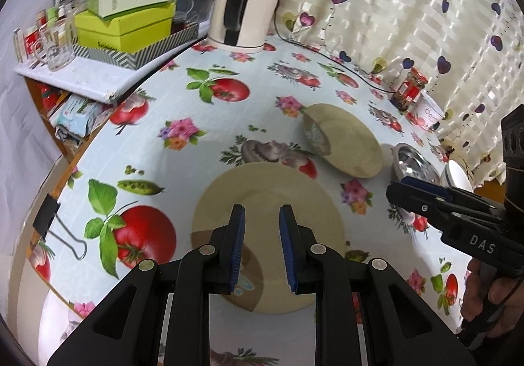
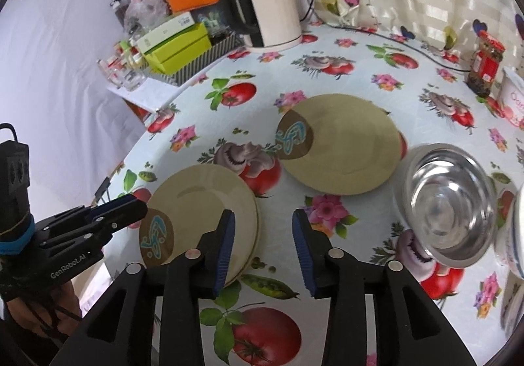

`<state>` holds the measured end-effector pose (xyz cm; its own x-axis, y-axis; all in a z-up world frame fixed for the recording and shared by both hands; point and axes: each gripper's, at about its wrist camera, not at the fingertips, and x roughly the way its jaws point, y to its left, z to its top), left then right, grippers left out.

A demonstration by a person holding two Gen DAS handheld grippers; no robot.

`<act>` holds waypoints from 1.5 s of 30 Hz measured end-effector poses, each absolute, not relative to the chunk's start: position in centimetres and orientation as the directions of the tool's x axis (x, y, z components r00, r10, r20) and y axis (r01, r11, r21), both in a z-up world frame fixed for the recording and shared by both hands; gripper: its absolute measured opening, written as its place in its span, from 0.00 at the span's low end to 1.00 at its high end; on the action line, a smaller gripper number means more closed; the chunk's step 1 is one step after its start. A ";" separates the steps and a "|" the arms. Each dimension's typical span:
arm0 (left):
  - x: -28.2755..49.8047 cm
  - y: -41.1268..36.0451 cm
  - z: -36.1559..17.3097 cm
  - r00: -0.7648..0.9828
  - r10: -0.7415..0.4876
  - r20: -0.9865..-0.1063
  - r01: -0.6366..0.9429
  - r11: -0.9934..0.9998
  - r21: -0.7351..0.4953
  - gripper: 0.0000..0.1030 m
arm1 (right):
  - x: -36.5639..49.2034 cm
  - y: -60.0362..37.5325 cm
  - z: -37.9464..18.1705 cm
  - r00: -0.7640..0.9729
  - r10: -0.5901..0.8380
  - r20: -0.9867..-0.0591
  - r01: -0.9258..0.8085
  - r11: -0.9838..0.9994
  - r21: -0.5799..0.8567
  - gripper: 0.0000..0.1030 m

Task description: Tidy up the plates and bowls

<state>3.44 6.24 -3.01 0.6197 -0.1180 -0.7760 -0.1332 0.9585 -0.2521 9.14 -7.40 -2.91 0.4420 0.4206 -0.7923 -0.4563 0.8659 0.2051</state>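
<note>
Both grippers, left (image 1: 262, 246) and right (image 2: 263, 248), hang released; the near plate (image 1: 267, 235) looks stiff, breakable, slippery: pinch its rim.

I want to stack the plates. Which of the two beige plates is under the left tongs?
The near plate, directly below the open left tongs. The far plate lies apart, beside the steel bowl.

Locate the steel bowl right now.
In the right wrist view the steel bowl sits on the tablecloth at the right, just right of the far plate and beside a white bowl at the frame edge.
</note>
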 end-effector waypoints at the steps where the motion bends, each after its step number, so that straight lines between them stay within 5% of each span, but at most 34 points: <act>1: 3.6 6.1 -2.9 0.620 -0.122 -0.775 -0.128 0.959 -0.253 0.21 | 9.0 -7.6 -2.6 0.451 0.418 -0.789 -0.454 0.868 0.201 0.36; 45: 10.9 2.5 -2.7 0.591 -0.202 -0.781 -0.047 0.958 -0.283 0.21 | 14.0 -12.3 -2.0 0.481 0.399 -0.781 -0.390 0.895 0.217 0.39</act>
